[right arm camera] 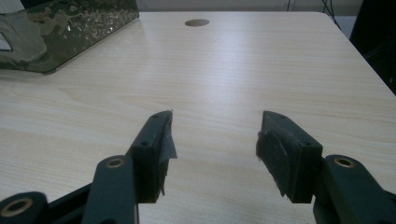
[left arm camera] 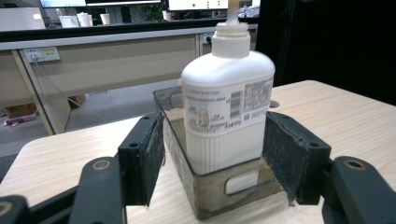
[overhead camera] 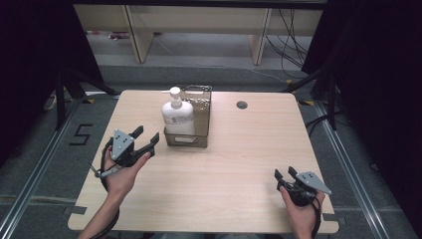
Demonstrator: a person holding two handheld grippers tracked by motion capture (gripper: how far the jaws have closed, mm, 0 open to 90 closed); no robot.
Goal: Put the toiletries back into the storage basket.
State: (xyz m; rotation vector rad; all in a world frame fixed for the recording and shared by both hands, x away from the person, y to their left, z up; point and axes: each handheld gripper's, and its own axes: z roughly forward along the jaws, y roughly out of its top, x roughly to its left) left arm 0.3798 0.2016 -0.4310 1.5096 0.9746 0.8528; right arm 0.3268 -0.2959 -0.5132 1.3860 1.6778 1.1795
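White pump bottle (overhead camera: 177,116): upright inside smoked transparent bin (overhead camera: 201,133), upper centre of high view. Printed label with barcode (left arm camera: 236,101) and QR code; text too small to read. Left gripper (overhead camera: 145,138): jaws wide apart, empty, just left of bin, flanking bottle and bin in left gripper view. Right gripper (overhead camera: 285,176): lower right, jaws wide apart, empty, above bare table (overhead camera: 239,159).

Round grommet hole (overhead camera: 242,105) in table (overhead camera: 239,164).
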